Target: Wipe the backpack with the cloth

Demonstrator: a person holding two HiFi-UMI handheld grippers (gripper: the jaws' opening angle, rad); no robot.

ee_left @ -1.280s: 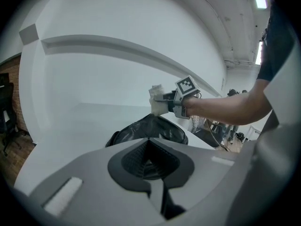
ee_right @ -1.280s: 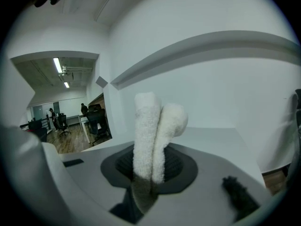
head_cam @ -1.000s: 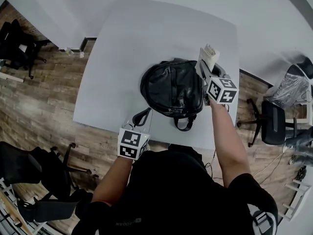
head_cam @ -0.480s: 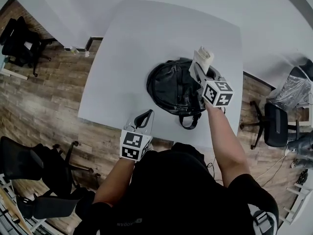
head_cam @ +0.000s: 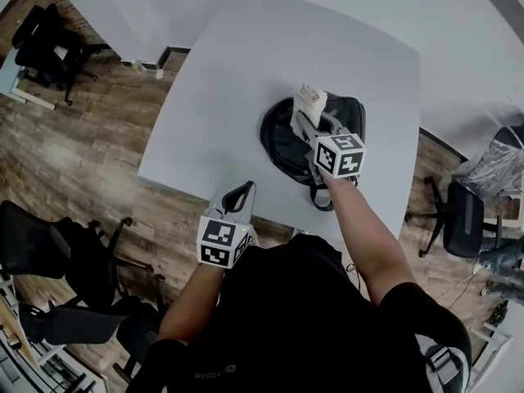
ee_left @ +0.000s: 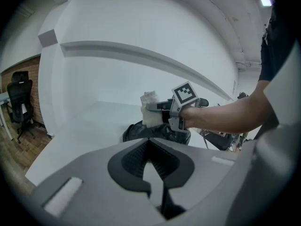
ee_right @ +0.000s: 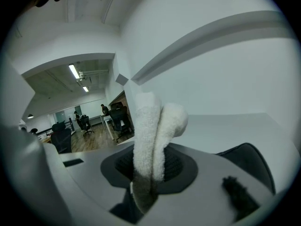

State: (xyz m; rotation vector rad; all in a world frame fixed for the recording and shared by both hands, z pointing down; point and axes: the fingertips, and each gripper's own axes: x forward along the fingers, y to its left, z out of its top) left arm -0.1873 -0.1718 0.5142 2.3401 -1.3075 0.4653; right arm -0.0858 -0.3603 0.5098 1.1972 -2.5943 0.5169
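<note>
A black backpack (head_cam: 280,142) lies on the white table (head_cam: 237,72), towards its near right side. My right gripper (head_cam: 304,121) hovers over the bag's top and is shut on a folded white cloth (head_cam: 309,101). In the right gripper view the cloth (ee_right: 153,126) stands up out of the jaws, with the backpack (ee_right: 251,166) at the lower right. My left gripper (head_cam: 239,190) sits at the table's near edge, left of the bag, shut with nothing in it. The left gripper view looks across the table at the backpack (ee_left: 138,132) and the cloth (ee_left: 150,108).
Black office chairs stand on the wood floor: one at the far left (head_cam: 49,43), one at the near left (head_cam: 37,260), one to the right of the table (head_cam: 460,211). A white wall runs behind the table.
My right gripper has carried the cloth leftwards, from the backpack's right side to over its top. The left gripper has stayed at the table's near edge.
</note>
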